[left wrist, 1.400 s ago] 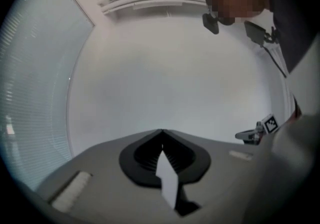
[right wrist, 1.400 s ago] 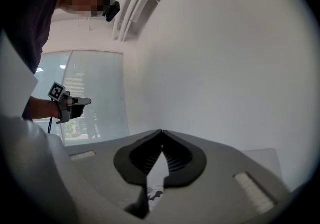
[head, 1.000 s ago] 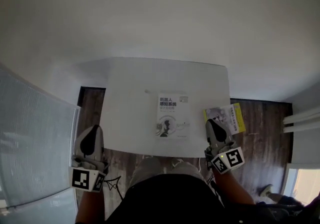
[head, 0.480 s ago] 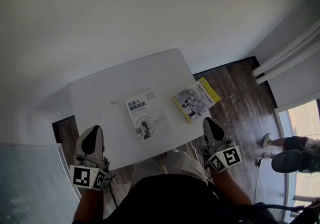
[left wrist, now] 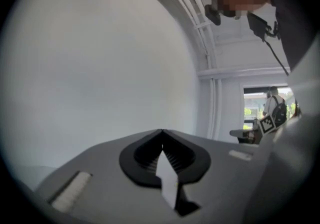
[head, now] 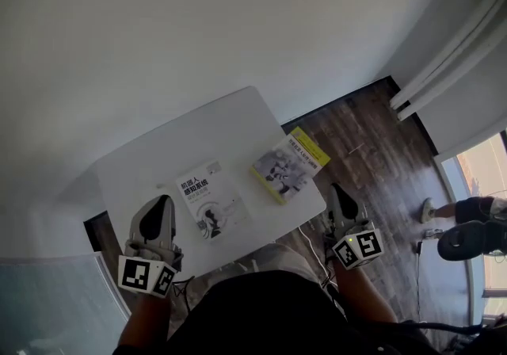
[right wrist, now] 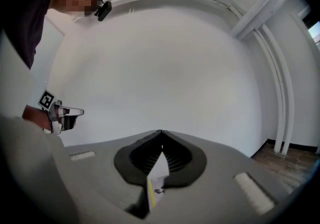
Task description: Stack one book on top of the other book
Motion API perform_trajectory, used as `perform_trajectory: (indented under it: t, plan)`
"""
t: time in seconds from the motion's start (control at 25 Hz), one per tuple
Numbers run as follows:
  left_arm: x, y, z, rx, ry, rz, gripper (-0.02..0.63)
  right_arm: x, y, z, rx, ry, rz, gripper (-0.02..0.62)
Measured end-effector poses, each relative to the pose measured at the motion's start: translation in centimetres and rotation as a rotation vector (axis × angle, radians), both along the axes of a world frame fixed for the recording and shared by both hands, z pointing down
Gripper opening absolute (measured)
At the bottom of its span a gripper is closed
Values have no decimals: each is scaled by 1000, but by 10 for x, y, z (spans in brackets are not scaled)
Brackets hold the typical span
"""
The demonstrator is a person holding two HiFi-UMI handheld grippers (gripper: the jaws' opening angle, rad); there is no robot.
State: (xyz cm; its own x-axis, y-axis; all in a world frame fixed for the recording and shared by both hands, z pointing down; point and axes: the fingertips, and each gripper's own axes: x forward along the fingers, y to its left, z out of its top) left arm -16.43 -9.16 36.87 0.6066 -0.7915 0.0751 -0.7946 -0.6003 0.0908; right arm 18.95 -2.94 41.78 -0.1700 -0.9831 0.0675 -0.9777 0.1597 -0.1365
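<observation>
Head view: white table [head: 142, 163] with two books lying flat on it, side by side and apart, not stacked. White book [head: 210, 209] sits near the table's front edge. Yellow-edged book [head: 290, 165] is to its right, close to the right corner. Left gripper [head: 162, 204] hangs at the front-left edge of the table, just beside the white book, tips not on it. Right gripper [head: 339, 191] is off the table's right corner over the wood floor [head: 372, 139], near the yellow-edged book but apart from it. Jaw gap too small to read from here.

Left gripper view: left gripper [left wrist: 161, 132] points at a plain pale wall [left wrist: 100, 68]. Dark fingers [left wrist: 142, 155] are closed, tips meeting in a point, nothing gripped. A white sliver shows through the slot behind the tips; can't tell if it is the table or a book. Right gripper's marker cube [left wrist: 267, 124] is visible far right.

Right gripper view: right gripper [right wrist: 161, 133] also faces the wall. Fingers [right wrist: 137, 158] are closed tip to tip and hold nothing. A strip of the yellow-edged book [right wrist: 154, 188] shows through the slot below the tips, lying beneath, not clamped. Left gripper [right wrist: 56, 113] is visible at the left edge.
</observation>
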Motion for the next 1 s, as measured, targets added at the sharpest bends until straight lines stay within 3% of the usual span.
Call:
perform_trajectory:
  t: [0.44,0.88,1.0]
  plan:
    - [56,-35,-1,-8,-89,-39,2,72,-41,66,-104,-64,2,3]
    - [86,-57,8,-41,-148,-77,3,97,-76,133,-234,-110,-48,250]
    - [92,-61,10,-52,-174,-83,2,101,-83,153,-272,-145,-60,288]
